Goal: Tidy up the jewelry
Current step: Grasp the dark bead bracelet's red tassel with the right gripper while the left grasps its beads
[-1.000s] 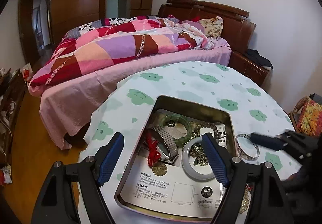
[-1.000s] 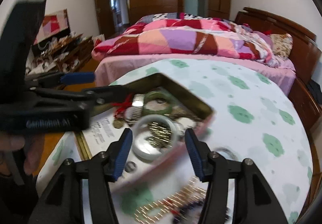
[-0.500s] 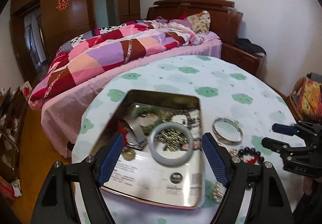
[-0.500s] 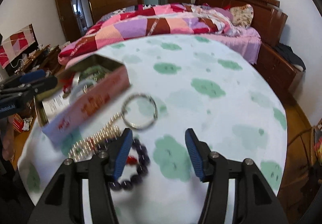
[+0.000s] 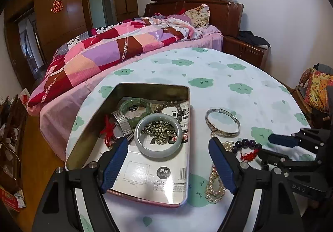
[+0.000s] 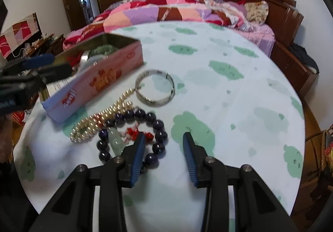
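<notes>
An open metal tin (image 5: 89, 138) (image 6: 100, 77) on the round table holds a pale jade bangle (image 5: 158, 149), a green bracelet (image 5: 135, 105), gold beads and a watch band. Beside it on the cloth lie a silver bangle (image 5: 222, 122) (image 6: 155, 88), a pearl necklace (image 5: 214, 188) (image 6: 100, 121) and a dark purple bead bracelet (image 5: 246, 144) (image 6: 154, 125) with a red tassel and jade pendant. My left gripper (image 5: 167, 146) is open and empty above the tin's near end. My right gripper (image 6: 163, 138) is open and empty, just over the purple bracelet's near right side; it also shows in the left wrist view (image 5: 278, 141).
The table has a white cloth with green cloud prints (image 6: 226, 69). A bed with a patchwork quilt (image 5: 116, 48) stands behind it, with a wooden nightstand (image 5: 245, 50) to the right. Clutter lies on the floor at the left (image 5: 10, 127).
Both grippers have swung right. The left view has pulled back from the tin, so the loose jewelry now shows. The right gripper has moved from over the tin to the purple bracelet.
</notes>
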The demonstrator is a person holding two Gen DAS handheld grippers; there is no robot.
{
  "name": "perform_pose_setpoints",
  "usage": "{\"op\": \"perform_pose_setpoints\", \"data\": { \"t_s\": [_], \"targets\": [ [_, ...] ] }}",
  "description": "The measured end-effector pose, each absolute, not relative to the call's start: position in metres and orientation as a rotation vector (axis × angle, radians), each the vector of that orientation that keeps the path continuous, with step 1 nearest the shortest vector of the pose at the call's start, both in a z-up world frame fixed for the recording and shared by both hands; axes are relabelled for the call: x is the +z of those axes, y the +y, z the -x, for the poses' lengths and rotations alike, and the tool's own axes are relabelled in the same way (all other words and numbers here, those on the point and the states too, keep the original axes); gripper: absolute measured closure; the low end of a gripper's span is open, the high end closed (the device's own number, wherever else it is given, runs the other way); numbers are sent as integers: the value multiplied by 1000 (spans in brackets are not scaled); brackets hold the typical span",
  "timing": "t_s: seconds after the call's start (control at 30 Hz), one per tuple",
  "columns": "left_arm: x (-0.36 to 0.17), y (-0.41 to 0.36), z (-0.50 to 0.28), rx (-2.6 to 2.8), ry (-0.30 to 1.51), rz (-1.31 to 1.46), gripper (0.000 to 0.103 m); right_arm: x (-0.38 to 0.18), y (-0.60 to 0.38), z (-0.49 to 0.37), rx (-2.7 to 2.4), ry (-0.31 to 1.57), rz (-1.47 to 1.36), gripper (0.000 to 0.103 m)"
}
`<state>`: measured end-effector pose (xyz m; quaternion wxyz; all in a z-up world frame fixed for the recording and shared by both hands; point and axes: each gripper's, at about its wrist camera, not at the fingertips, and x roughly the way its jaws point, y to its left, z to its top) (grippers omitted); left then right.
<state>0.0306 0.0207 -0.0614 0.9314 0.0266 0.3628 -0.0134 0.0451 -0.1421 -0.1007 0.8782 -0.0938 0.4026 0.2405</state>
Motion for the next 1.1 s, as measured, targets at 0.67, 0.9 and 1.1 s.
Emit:
{"op": "perform_pose_setpoints", "data": {
  "t_s": [0.67,0.9,1.1],
  "targets": [
    [-62,6,-26,-66,737,-75,23,-99,-131,-42,569,800,165,91],
    [-63,-4,-25,-92,741,-93,23,-56,-164,-42,508,687,72,91],
    [-66,-24,-24,-137,744,-139,23,-41,-177,-50,515,671,-7,91]
  ]
}}
